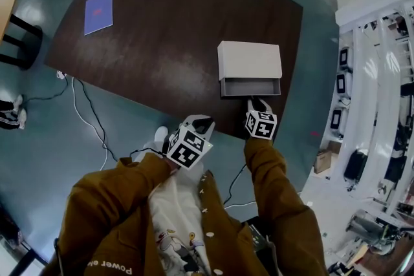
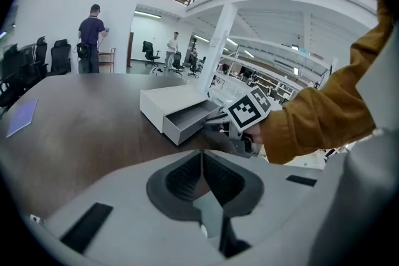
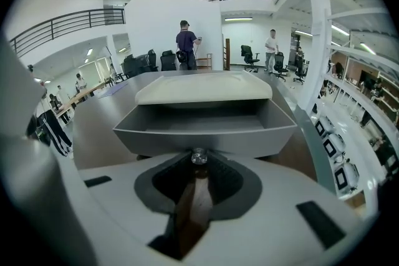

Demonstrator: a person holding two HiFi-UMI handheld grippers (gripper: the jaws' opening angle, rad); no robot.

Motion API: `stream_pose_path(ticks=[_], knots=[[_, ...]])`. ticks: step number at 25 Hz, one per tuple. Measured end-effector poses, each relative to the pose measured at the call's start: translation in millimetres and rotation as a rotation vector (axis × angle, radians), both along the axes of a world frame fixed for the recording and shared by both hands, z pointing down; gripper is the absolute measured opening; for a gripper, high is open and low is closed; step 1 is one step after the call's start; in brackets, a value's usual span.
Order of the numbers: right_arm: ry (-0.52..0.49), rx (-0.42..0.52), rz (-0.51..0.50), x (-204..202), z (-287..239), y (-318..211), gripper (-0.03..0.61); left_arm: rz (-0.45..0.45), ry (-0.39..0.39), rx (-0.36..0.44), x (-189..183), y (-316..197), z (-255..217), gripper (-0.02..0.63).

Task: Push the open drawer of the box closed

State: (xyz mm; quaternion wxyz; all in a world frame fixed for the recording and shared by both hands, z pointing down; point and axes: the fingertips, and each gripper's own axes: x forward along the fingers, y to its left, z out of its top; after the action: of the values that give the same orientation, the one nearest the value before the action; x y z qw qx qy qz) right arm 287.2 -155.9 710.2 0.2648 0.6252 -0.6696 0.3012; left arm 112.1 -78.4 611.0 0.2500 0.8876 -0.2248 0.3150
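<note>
Push step just starting. Box (image 1: 249, 59) sits near the counter (image 1: 162, 42) edge, its drawer (image 1: 251, 86) pulled out toward the person. Right claw (image 3: 198, 166) is closed, tips at the knob (image 3: 199, 156). Left claw (image 2: 201, 157) is closed, empty, well apart. Next move looks like a straight, square shove.

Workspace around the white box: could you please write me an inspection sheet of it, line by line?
Surface: dark wooden table, glossy.
Job's things: white box near the table's near edge; its drawer stands open, nothing seen inside.
Clutter: blue sheet lying flat at the table's far left.
Grippers: right gripper at the drawer front, jaws closed on the small knob; left gripper shut, empty, held off the table.
Cables: white cable on the floor left of the table.
Surroundings: a person standing far off; white shelving to the right.
</note>
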Motion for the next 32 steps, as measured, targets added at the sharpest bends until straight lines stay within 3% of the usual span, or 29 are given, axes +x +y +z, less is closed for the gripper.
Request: stream_pose_path(ticks=[32], knots=[[-0.030,-0.001,0.024,3,0,-55,0.078,-0.038,-0.009,-0.009,-8,-29,5,0.006]])
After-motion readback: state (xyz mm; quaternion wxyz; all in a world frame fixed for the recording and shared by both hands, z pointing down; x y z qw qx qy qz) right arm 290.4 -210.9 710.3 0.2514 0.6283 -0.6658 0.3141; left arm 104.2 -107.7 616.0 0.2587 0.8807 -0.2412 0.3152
